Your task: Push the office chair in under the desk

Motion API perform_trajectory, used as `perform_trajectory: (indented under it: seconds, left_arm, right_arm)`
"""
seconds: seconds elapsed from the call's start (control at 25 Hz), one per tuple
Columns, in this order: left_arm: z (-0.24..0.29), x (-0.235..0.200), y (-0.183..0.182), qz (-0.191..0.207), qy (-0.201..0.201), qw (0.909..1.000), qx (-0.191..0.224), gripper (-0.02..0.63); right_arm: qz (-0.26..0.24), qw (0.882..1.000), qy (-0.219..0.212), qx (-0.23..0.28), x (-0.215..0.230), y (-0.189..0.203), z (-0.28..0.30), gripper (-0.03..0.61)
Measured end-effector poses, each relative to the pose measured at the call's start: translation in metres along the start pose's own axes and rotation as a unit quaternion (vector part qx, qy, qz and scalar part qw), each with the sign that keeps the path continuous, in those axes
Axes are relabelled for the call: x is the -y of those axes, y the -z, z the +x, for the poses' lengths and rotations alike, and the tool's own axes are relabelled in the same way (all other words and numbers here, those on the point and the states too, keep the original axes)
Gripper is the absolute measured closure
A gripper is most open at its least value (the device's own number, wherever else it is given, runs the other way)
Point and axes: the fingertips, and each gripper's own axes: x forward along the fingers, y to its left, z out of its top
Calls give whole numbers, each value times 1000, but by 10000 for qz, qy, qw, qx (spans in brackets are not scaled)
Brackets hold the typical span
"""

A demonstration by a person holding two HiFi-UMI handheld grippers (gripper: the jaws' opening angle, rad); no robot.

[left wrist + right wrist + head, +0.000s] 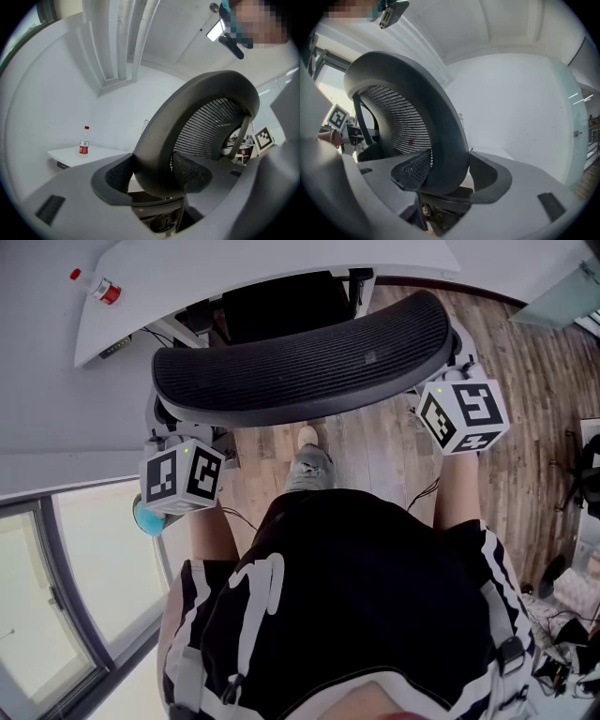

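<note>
The office chair's black mesh backrest (300,367) curves across the head view just ahead of me, and its seat (281,306) sits partly beneath the white desk (169,277). My left gripper (154,174) is shut on the left end of the backrest's rim (187,136), one jaw on each face. Its marker cube (183,474) shows below that end. At the opposite end my right gripper (444,177) is shut on the rim (440,122) in the same way, with its cube (464,415) beside it. The fingertips are hidden under the backrest in the head view.
A small red-labelled bottle (98,287) stands on the desk's left part. A window wall (56,615) runs along my left. Wooden floor (525,427) lies to the right, with cables and clutter (567,615) at its edge. My shoe (307,465) is behind the chair.
</note>
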Motion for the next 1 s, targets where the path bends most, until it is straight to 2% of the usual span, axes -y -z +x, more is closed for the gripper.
perform_trajectory:
  seconds: [1.0]
  left_arm:
    - [39,-16,-1,12,28,10000,-39,348]
  right_arm:
    - [-2,10000,28,-55,12,-2,38,325]
